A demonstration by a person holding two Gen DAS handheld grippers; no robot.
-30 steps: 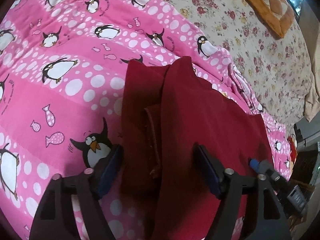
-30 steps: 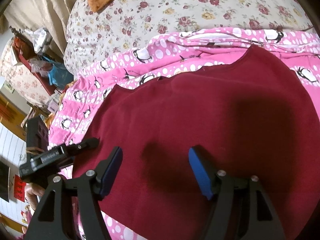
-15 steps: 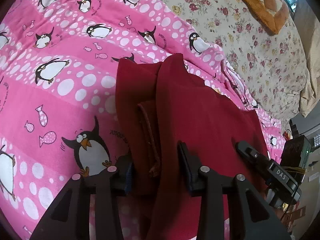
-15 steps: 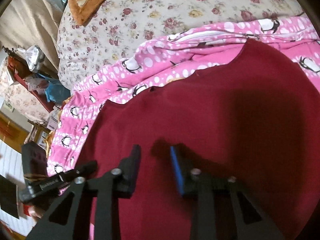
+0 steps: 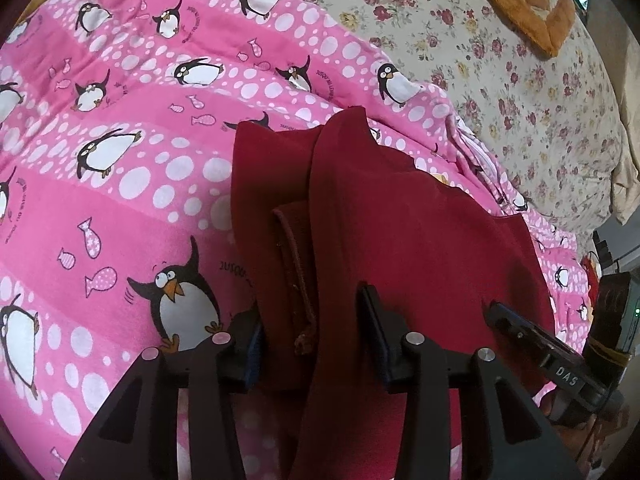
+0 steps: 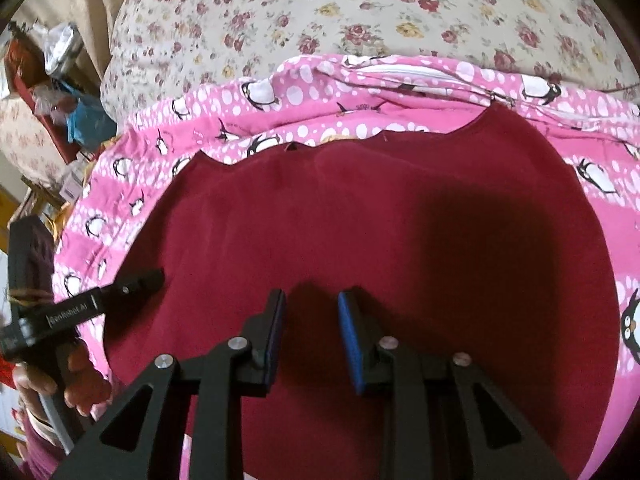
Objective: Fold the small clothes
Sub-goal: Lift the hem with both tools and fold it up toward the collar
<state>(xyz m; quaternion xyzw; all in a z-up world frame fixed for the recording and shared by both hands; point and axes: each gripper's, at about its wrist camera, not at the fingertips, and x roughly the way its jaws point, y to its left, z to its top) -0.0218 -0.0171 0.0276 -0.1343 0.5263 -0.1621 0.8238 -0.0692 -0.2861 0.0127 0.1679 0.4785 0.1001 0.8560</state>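
A dark red garment (image 5: 400,240) lies on a pink penguin-print blanket (image 5: 120,200). Its left side is folded over, with a sleeve and hem seam (image 5: 296,276) showing. My left gripper (image 5: 312,344) has its jaws closed in on this folded edge, the cloth bunched between the pads. In the right wrist view the garment (image 6: 360,220) spreads flat and wide. My right gripper (image 6: 310,336) sits low over its near part, jaws narrowed with a small gap, and I see no cloth pinched between the pads. Each gripper shows at the edge of the other's view (image 5: 560,364) (image 6: 80,308).
A floral bedspread (image 6: 360,8) covers the bed beyond the pink blanket (image 6: 280,120). An orange quilted cushion (image 5: 532,4) lies at the far corner. Cluttered shelves and bags (image 6: 48,80) stand off the bed's far left side.
Both grippers went from wide open to narrowed. The left closed onto the garment's folded edge; the right closed down above the flat cloth and has reopened slightly.
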